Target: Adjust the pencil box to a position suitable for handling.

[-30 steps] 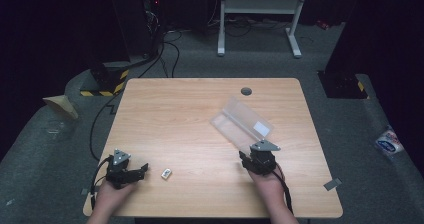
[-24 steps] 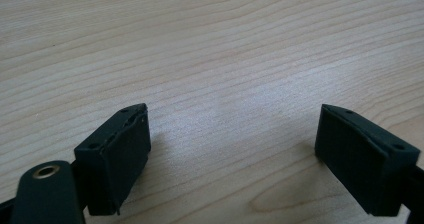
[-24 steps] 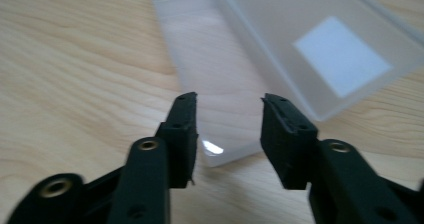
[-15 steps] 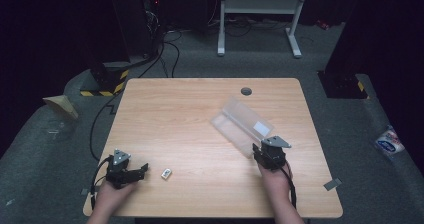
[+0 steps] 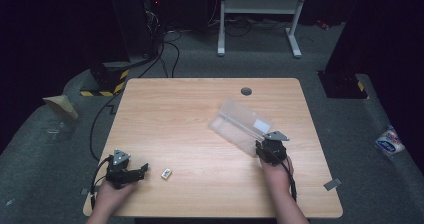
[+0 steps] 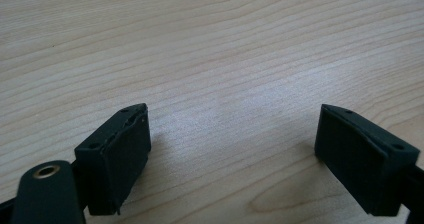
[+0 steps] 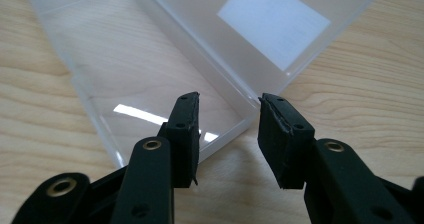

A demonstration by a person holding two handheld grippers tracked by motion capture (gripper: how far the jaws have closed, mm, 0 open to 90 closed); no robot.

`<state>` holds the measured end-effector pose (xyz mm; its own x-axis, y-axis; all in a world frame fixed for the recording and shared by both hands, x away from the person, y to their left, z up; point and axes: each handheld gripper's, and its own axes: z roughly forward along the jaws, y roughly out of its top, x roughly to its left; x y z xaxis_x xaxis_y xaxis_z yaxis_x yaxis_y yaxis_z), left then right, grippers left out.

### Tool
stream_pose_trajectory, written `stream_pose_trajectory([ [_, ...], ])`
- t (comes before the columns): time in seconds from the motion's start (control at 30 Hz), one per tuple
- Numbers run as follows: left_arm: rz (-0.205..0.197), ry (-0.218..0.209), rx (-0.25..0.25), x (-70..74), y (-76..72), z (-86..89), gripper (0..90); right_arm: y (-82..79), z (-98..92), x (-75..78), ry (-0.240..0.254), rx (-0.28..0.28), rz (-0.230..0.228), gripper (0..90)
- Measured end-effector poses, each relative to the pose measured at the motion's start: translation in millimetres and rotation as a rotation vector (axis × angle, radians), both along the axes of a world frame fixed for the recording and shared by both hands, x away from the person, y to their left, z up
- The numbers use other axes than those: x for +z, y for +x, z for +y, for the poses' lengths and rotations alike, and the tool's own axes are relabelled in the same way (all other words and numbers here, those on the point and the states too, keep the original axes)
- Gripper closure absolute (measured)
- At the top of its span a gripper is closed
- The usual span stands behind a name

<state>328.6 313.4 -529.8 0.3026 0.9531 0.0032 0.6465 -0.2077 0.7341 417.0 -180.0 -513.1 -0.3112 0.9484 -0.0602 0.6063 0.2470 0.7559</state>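
A: Where is the clear plastic box (image 5: 241,126) lying?
B: It is lying open on the worktop (image 5: 190,114), right of centre, with a white label (image 7: 274,18) showing on its lid.
A: What is the right gripper (image 7: 227,134) doing?
B: It is sitting at the box's near corner, jaws released and holding nothing.
A: And the left gripper (image 6: 235,154)?
B: It is resting at the near left edge, jaws spread wide over bare wood. A small white item (image 5: 166,173) is lying just beside it.
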Motion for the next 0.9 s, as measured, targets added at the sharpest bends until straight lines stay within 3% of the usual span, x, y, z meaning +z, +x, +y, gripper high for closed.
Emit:
stream_pose_trajectory([
  [0.23,0.000,0.000,0.000,0.0,0.0,0.0,15.0,11.8,-10.6,5.2,-0.009,-0.024,0.008,55.9],
  [0.33,0.000,0.000,0.000,0.0,0.0,0.0,15.0,5.8,-16.4,14.3,0.034,-0.030,-0.013,52.8],
  [0.53,0.000,0.001,0.000,0.0,-0.1,0.0,15.1,5.1,-15.2,5.1,0.103,-0.045,0.036,49.7],
  [0.67,0.000,0.001,-0.001,0.0,-0.1,0.0,15.1,6.1,-10.7,-2.2,0.099,-0.026,0.073,61.4],
  [0.73,0.000,0.000,-0.001,0.0,-0.1,0.0,15.1,6.0,-11.0,-1.8,0.097,-0.031,0.067,66.5],
  [0.9,0.000,0.001,-0.001,0.0,-0.1,0.0,15.1,6.5,-11.6,-0.9,0.096,-0.023,0.068,70.5],
])
